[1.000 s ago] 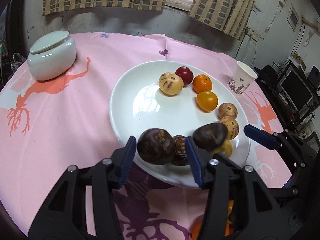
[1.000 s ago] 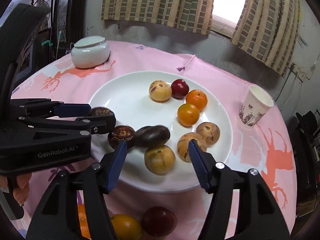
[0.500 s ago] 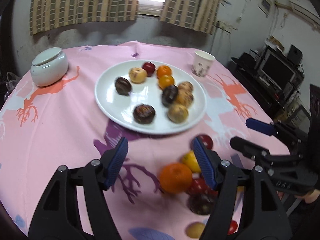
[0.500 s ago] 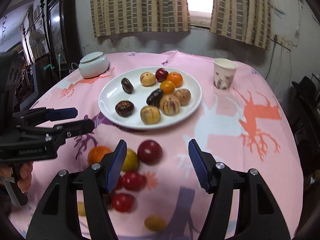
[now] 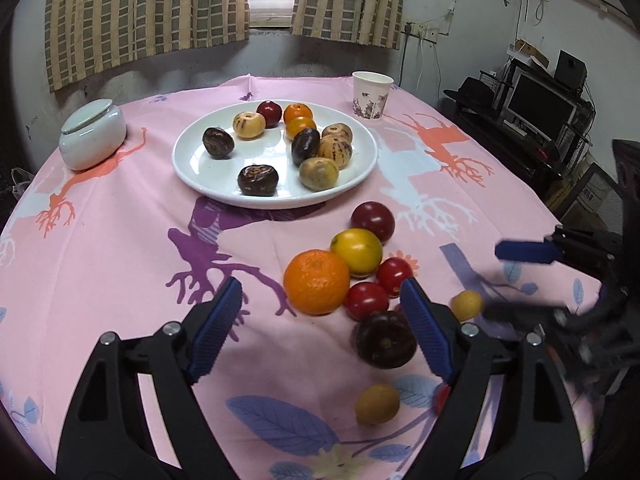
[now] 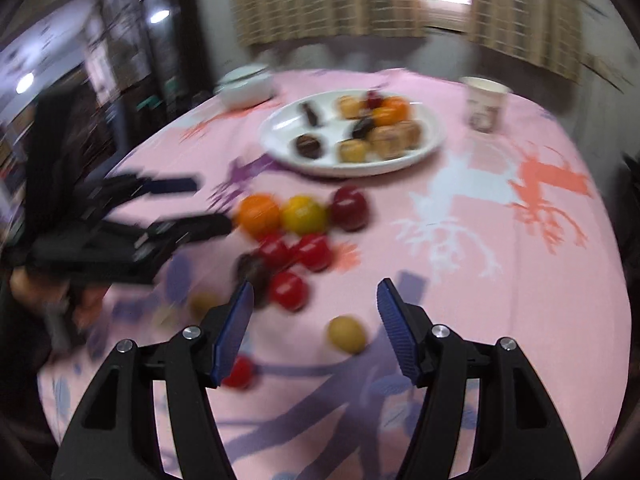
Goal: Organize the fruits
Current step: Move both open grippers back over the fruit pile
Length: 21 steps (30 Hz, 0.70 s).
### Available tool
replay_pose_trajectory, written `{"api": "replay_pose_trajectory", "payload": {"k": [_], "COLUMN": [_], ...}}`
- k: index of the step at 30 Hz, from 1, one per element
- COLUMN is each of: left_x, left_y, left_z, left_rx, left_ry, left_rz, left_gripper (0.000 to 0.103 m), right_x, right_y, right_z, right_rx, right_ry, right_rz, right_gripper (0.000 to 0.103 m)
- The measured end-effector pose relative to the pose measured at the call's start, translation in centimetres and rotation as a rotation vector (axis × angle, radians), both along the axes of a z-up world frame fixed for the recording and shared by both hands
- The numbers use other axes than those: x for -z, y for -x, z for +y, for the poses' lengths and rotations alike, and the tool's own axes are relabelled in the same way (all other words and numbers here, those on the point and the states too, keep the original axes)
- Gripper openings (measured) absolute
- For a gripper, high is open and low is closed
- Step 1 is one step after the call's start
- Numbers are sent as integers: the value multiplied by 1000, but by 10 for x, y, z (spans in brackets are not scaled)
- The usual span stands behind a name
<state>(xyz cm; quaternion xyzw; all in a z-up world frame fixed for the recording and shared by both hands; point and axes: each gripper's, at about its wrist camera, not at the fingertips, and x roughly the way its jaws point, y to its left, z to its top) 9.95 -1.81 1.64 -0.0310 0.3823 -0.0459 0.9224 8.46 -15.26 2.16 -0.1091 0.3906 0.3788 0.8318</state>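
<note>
A white plate [image 5: 260, 148] at mid-table holds several fruits: dark ones, pale striped ones, a red one and oranges. Loose fruits lie on the pink cloth nearer me: an orange [image 5: 316, 282], a yellow fruit [image 5: 356, 251], a dark red plum [image 5: 373, 221], red tomatoes [image 5: 394, 274] and a dark purple fruit [image 5: 385, 344]. My left gripper [image 5: 320, 284] hovers over this group with its jaws opening, and the pads touch nothing. My right gripper [image 6: 316, 286] is open in a blurred view, above a small yellow-green fruit [image 6: 347, 334] on the cloth.
A white lidded jar [image 5: 92, 136] stands at the far left and a paper cup [image 5: 371, 96] at the far right of the plate. A monitor [image 5: 540, 104] and shelves stand beyond the table's right edge. Curtains hang behind.
Both grippers have pulled back from the plate toward the near side of the table. The left one let go of a dark fruit, now on the plate, and its jaws have widened.
</note>
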Motion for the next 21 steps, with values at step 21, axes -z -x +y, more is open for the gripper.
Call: {"api": "replay_pose_trajectory", "payload": {"k": [21], "left_x": [14], "left_y": [14], "left_z": [17], "left_rx": [57], "left_ry": [67], "left_rz": [127], "left_gripper": [89], "right_x": [14], "right_y": [10], "right_z": [-2], "right_rx": [-11], "right_ry": [165], "right_rz": [-84], "right_gripper": [64]}}
